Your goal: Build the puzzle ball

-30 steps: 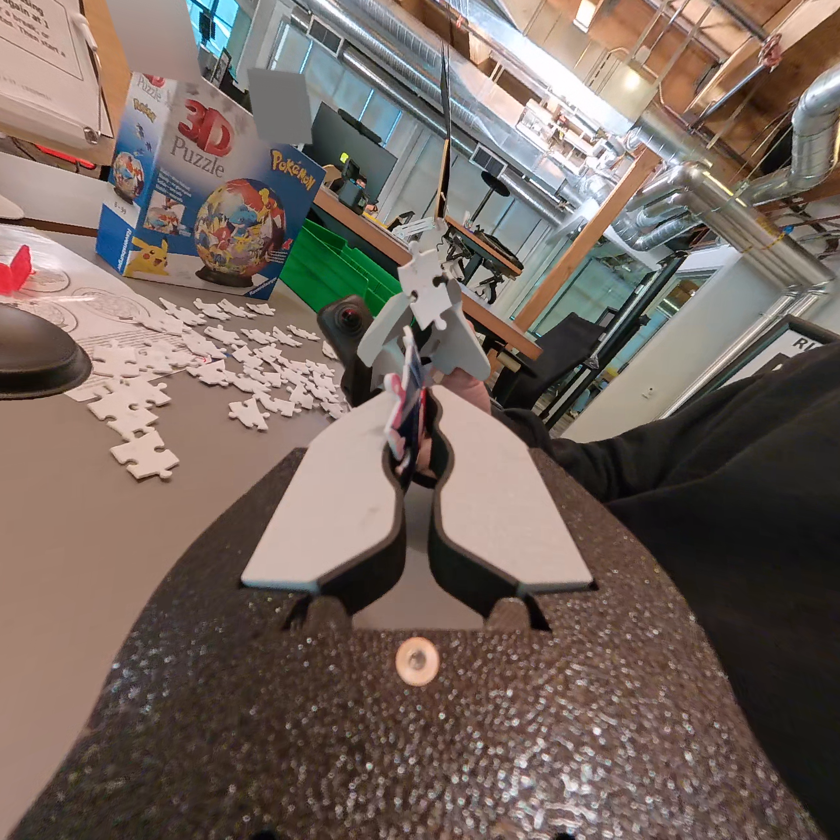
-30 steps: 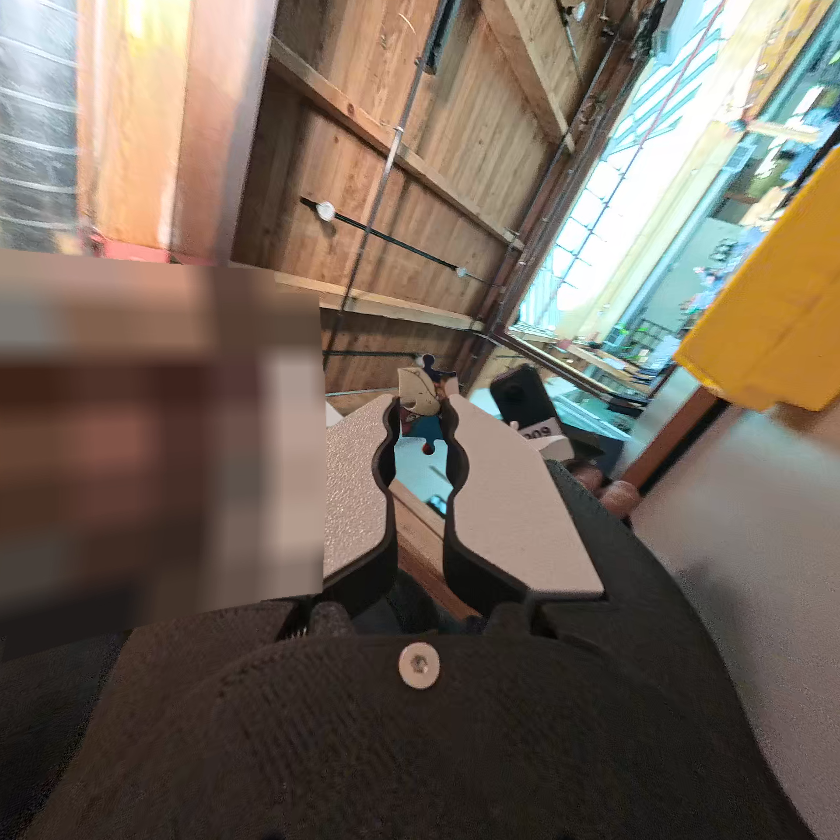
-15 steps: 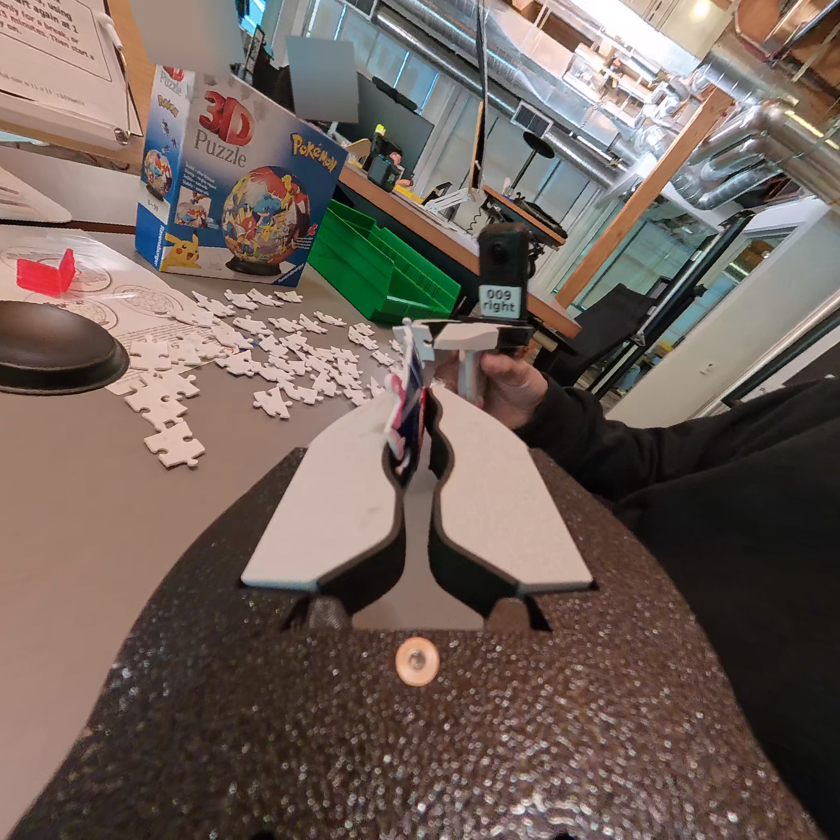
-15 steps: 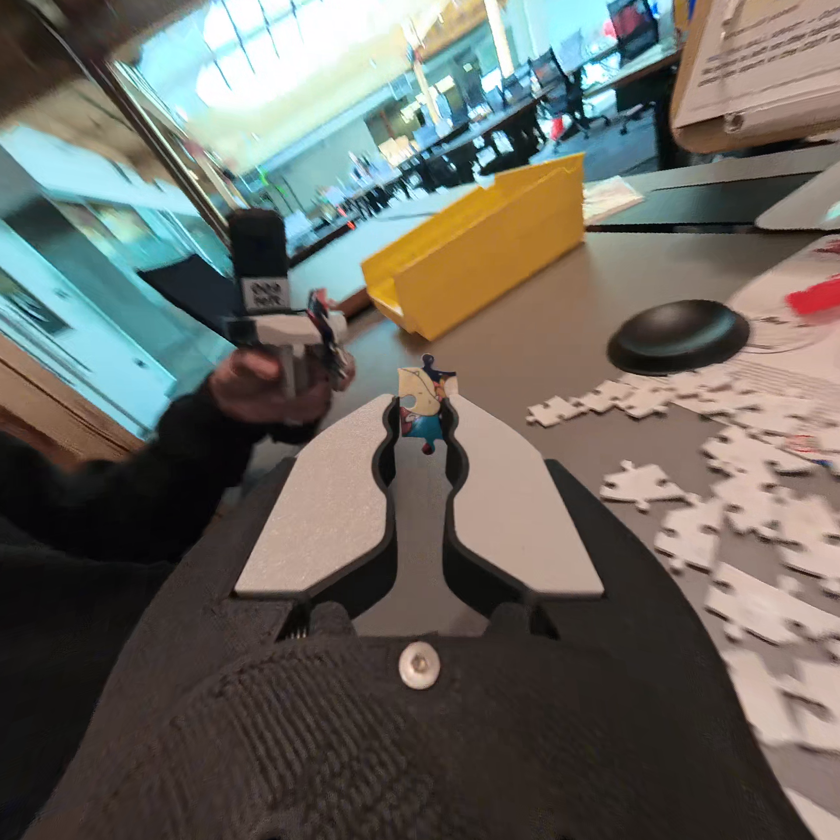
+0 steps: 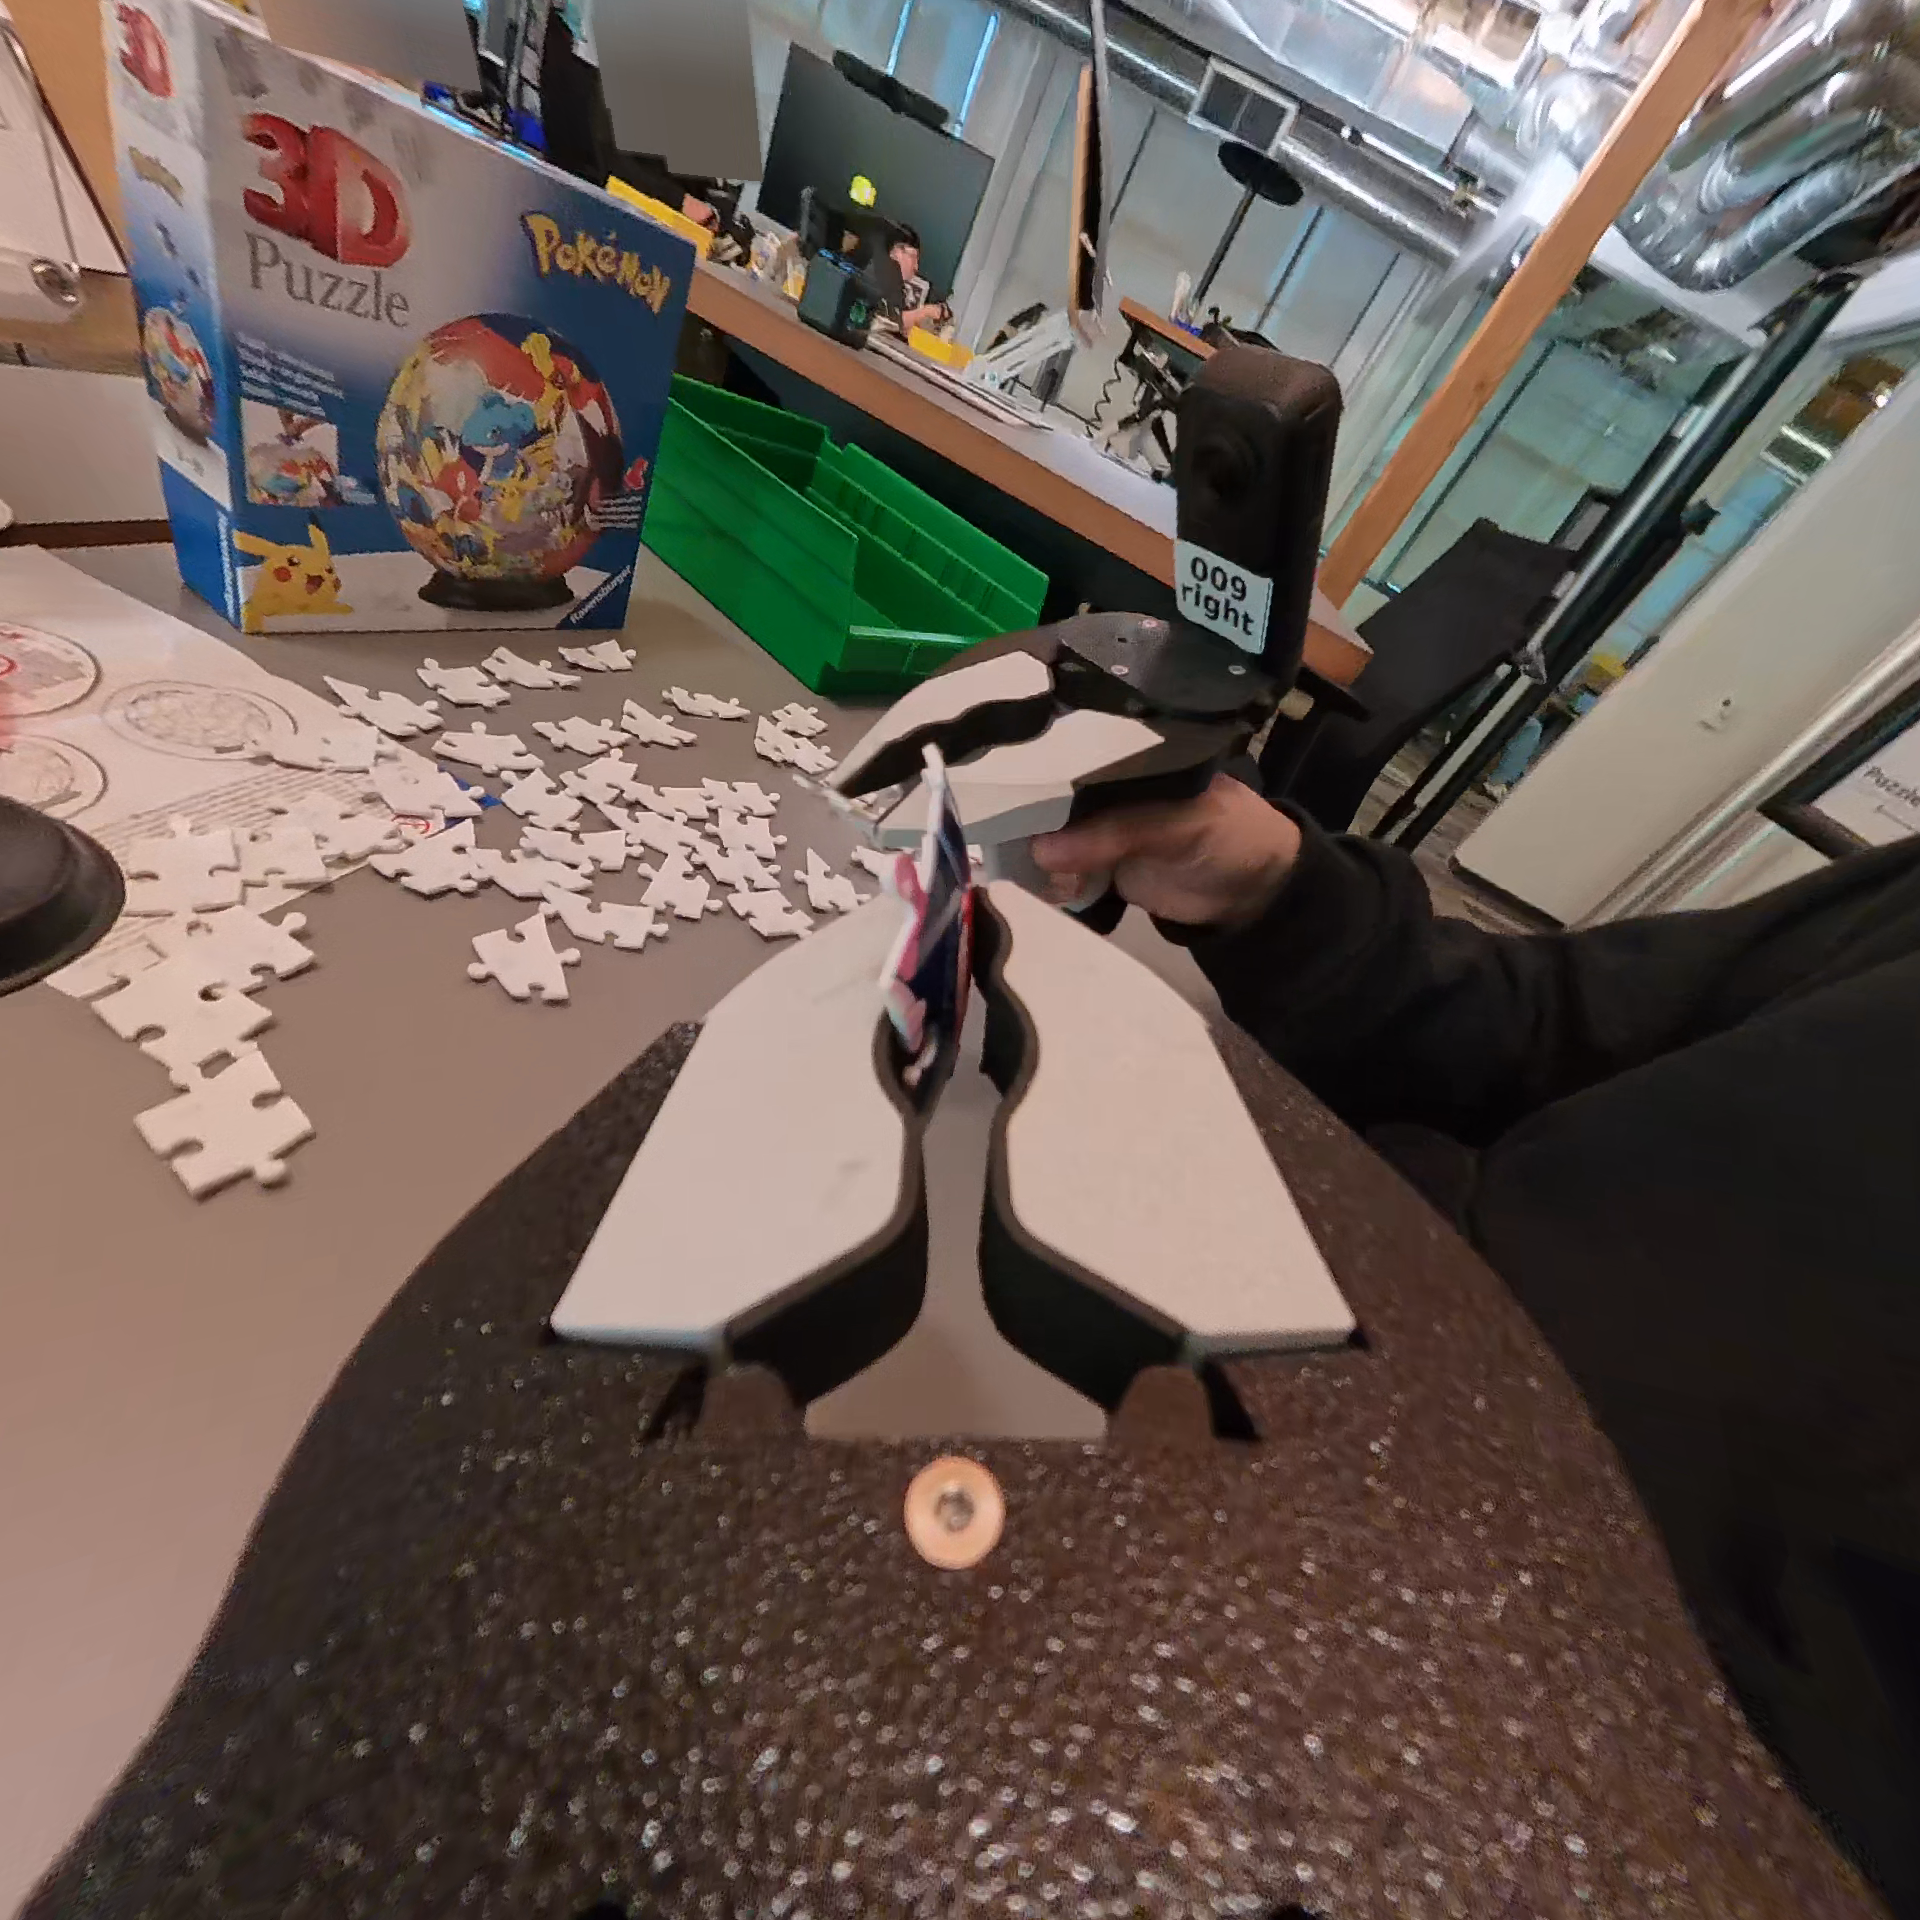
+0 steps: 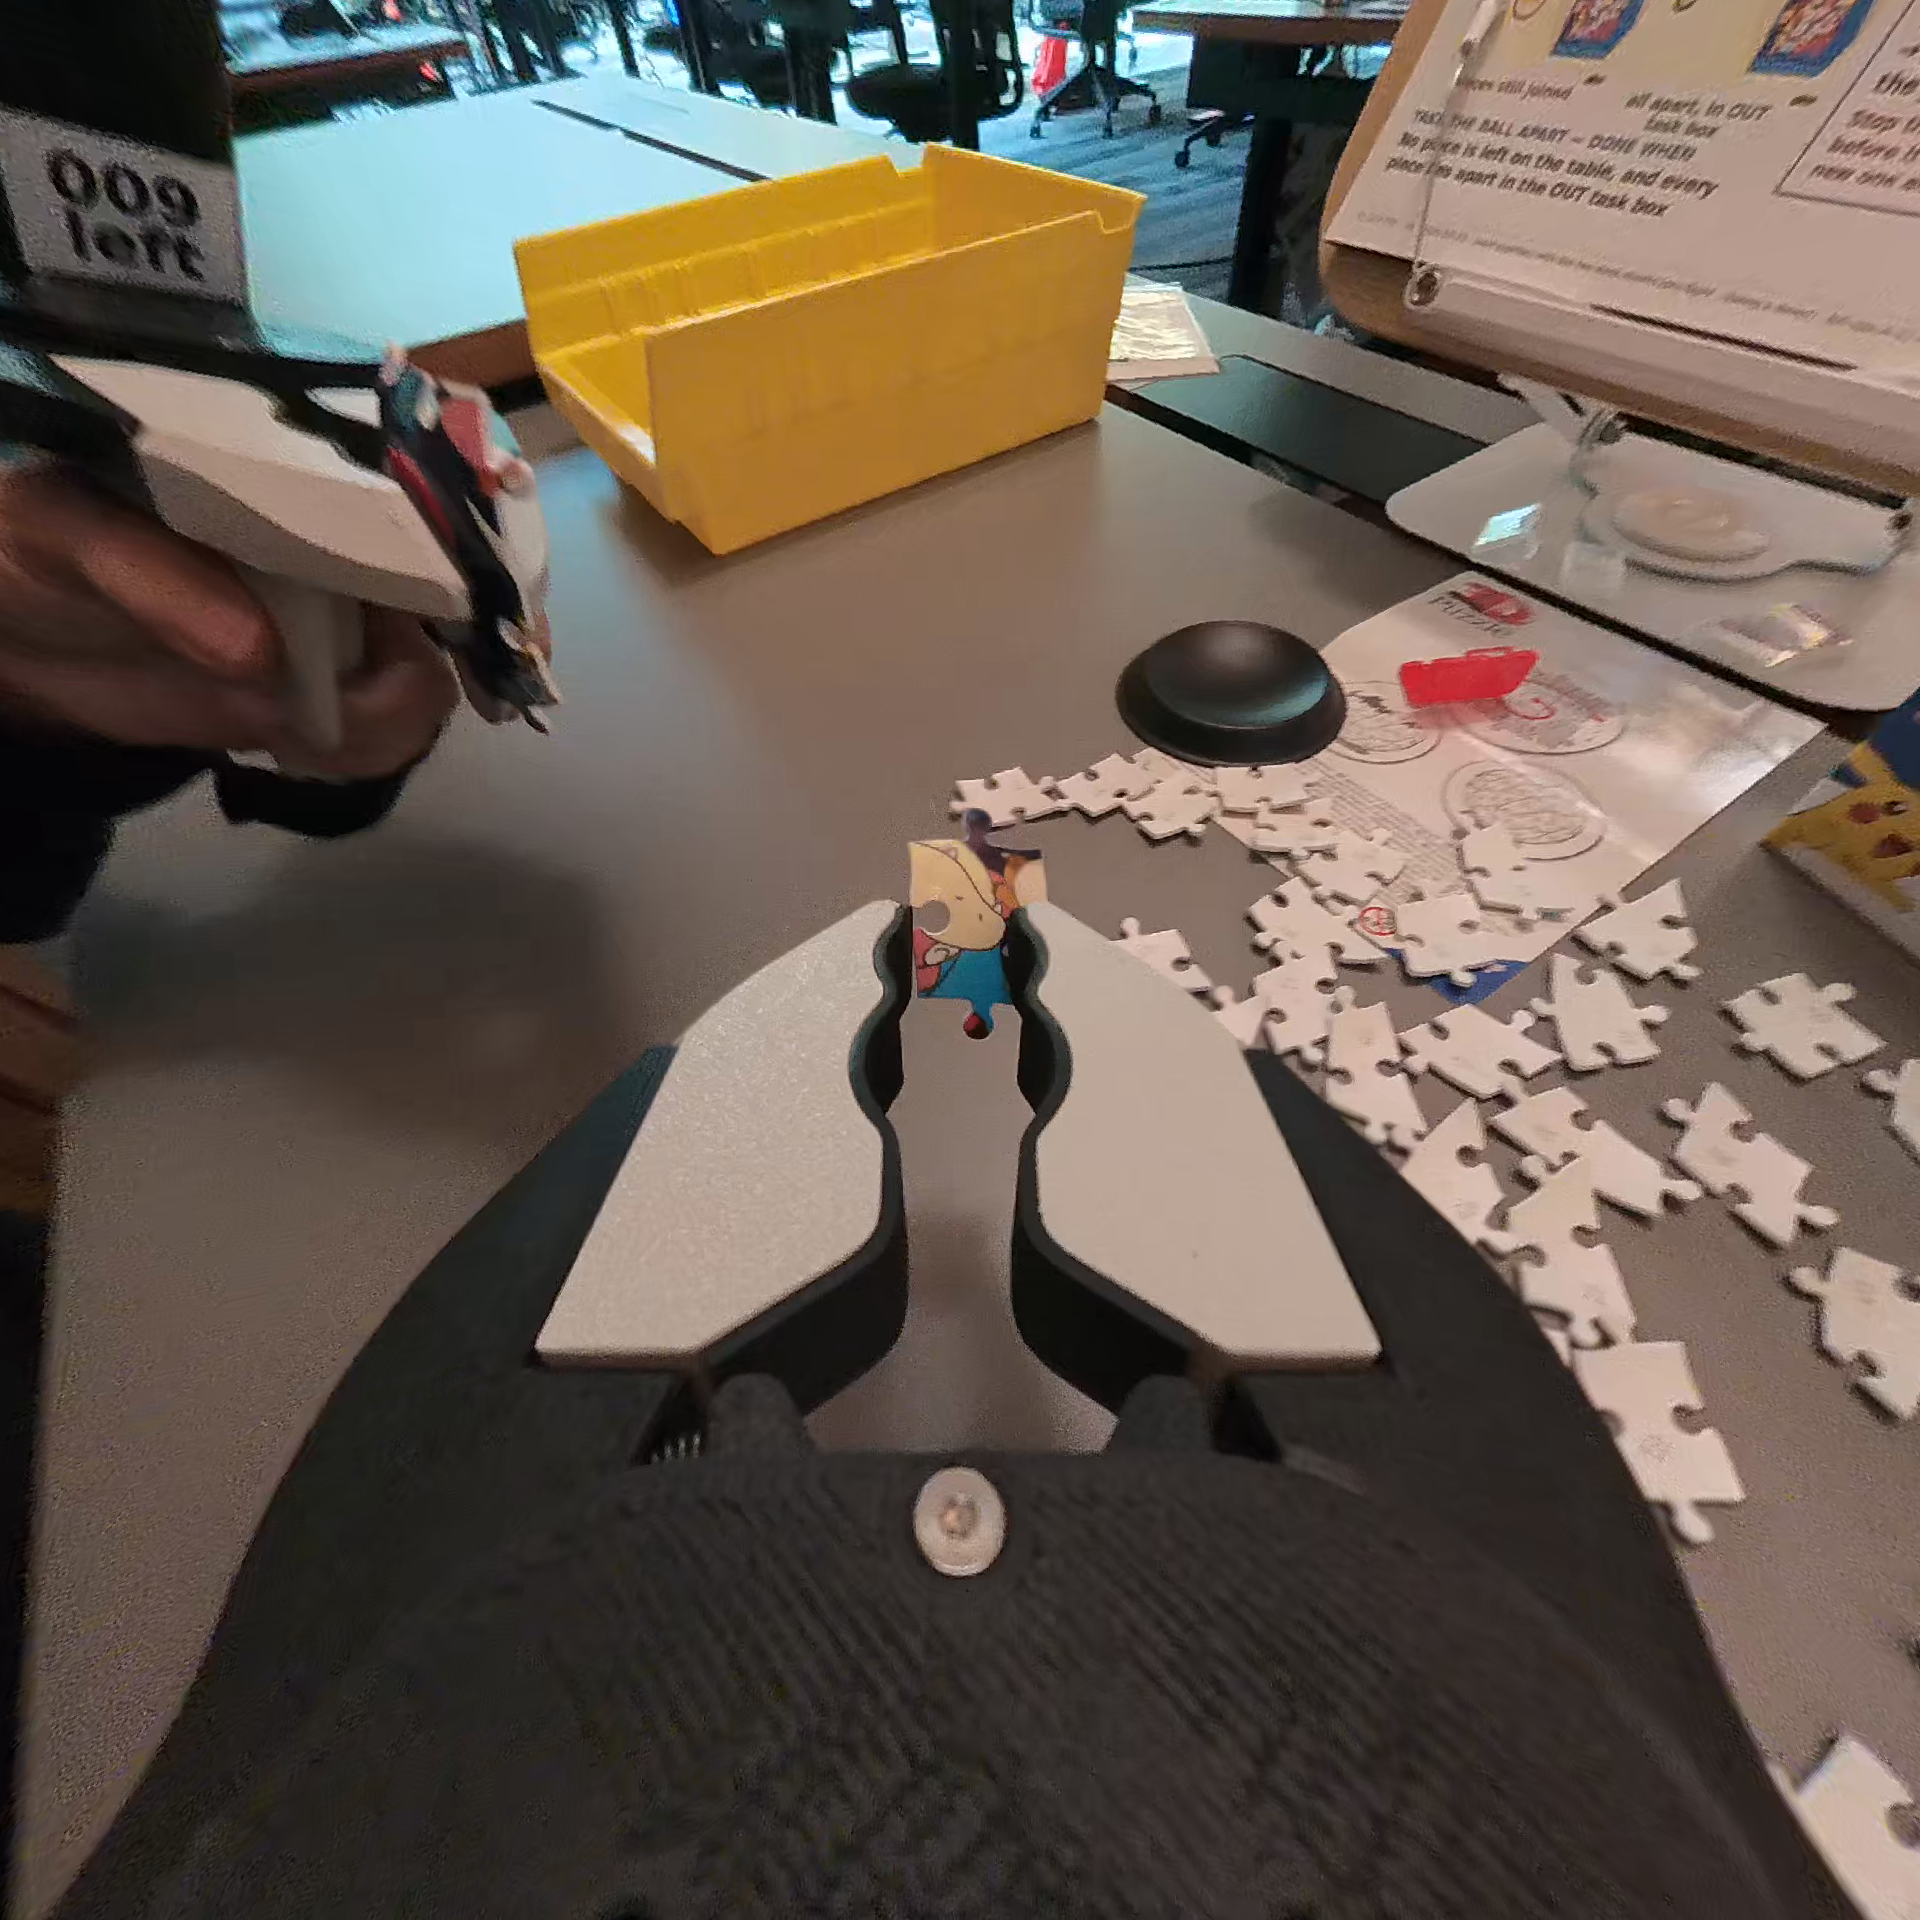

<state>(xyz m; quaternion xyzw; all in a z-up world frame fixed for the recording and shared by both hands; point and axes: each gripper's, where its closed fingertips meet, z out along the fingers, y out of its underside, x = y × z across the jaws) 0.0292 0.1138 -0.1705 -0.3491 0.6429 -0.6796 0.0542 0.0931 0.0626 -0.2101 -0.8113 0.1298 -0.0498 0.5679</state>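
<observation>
Colourful puzzle piece [image 6: 971, 925] pinched upright in right claw [image 6: 964, 935] above bench [image 6: 727, 665]. Joined coloured pieces [image 5: 930, 935] clamped edge-on in left claw [image 5: 940, 977]. White loose pieces [image 6: 1475, 1049] scattered face-down beside black stand [image 6: 1231, 691].

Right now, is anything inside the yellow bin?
No, the yellow bin shows only bare walls and floor in the right wrist view.

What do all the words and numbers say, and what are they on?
I don't read writing out; here is what bears it.
Puzzle box: big coloured lettering.
White sticker on the right gripper: short print.
White sticker on the left gripper: short print.
Clipboard page: printed lines.
Paper sheet under the pieces: too small to read.
</observation>
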